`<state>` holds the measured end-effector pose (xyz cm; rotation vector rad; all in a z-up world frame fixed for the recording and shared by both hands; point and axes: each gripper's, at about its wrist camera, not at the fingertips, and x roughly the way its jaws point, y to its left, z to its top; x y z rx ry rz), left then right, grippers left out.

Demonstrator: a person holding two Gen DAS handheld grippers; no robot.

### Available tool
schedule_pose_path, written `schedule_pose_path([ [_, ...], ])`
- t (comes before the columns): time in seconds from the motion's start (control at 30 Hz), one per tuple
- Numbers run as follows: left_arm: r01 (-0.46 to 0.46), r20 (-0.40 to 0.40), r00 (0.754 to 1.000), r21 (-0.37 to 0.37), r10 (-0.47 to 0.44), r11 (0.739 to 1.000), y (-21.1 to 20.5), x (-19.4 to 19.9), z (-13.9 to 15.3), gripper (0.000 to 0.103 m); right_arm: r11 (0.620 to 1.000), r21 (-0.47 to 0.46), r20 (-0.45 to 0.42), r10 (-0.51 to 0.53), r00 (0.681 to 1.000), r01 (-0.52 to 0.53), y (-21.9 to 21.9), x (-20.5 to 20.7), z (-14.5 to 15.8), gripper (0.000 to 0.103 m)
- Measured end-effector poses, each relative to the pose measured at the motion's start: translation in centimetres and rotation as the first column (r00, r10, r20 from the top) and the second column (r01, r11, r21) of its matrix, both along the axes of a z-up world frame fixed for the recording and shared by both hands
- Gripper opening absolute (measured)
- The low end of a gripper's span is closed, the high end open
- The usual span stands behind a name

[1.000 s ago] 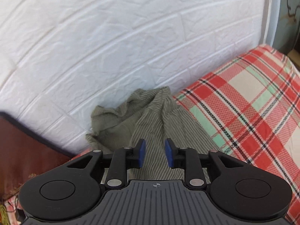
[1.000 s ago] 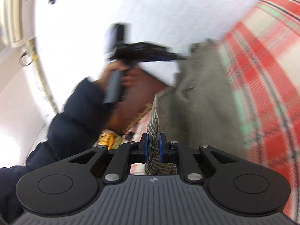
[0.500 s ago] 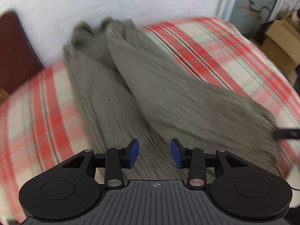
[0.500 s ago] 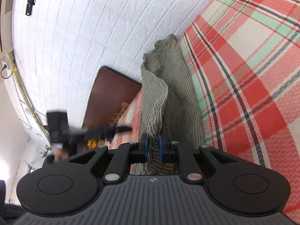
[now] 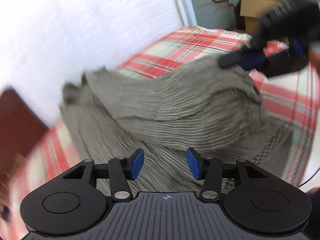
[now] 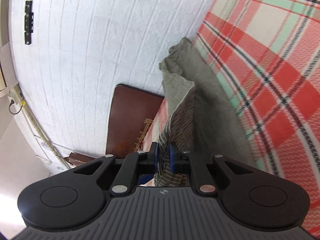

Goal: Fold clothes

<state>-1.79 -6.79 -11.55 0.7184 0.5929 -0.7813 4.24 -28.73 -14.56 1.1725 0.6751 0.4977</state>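
Striped garment (image 6: 202, 108) lengthwise toward wall (image 6: 84, 40), approx

Both tongs shared one build. The left tongs (image 5: 165, 164) had a ribbed grey housing with a small crosshair mark, two matte black rounded shoulders each bearing a raised disc, black linkage arms pinned with silver screws, and blue pads (image 5: 137, 163). The right tongs (image 6: 164, 158) looked the same, blue pads (image 6: 172, 158) included.
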Motion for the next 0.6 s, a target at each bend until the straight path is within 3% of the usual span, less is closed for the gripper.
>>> schedule_pose_path([
  [0.17,0.103,0.133,0.985,0.077,-0.112,0.992,-1.3,-2.7,-2.1,0.065,1.0,0.021,0.015,-0.007,1.0,0.007,0.9,0.2,1.3,0.015],
  [0.27,0.098,0.303,0.945,0.092,-0.122,0.991,-2.1,-4.1,-2.8,0.067,1.0,0.014,0.004,-0.016,1.0,0.016,1.2,0.2,1.5,0.015],
  [0.37,0.131,0.354,0.924,0.07,-0.147,0.989,-2.7,-4.6,-2.9,0.072,1.0,-0.006,-0.012,-0.014,1.0,0.013,1.6,-0.1,1.5,0.015],
  [0.43,0.147,0.318,0.935,0.056,-0.157,0.988,-2.7,-4.2,-2.8,0.05,0.999,-0.04,-0.02,-0.015,1.0,0.014,1.7,-0.6,1.6,0.015],
  [0.47,0.155,0.294,0.942,0.051,-0.163,0.987,-2.7,-3.9,-2.7,0.019,0.998,-0.059,-0.024,-0.016,1.0,0.015,1.7,-0.8,1.6,0.015],
  [0.5,0.155,0.263,0.951,0.042,-0.16,0.987,-2.5,-3.5,-2.5,0.004,0.995,-0.096,-0.026,-0.021,0.999,0.018,1.7,-1.2,1.7,0.015],
  [0.6,0.135,0.155,0.979,-0.001,-0.133,0.991,-1.5,-1.7,-1.7,0.001,0.974,-0.224,-0.039,-0.022,0.999,0.013,1.9,-2.6,1.7,0.015],
])
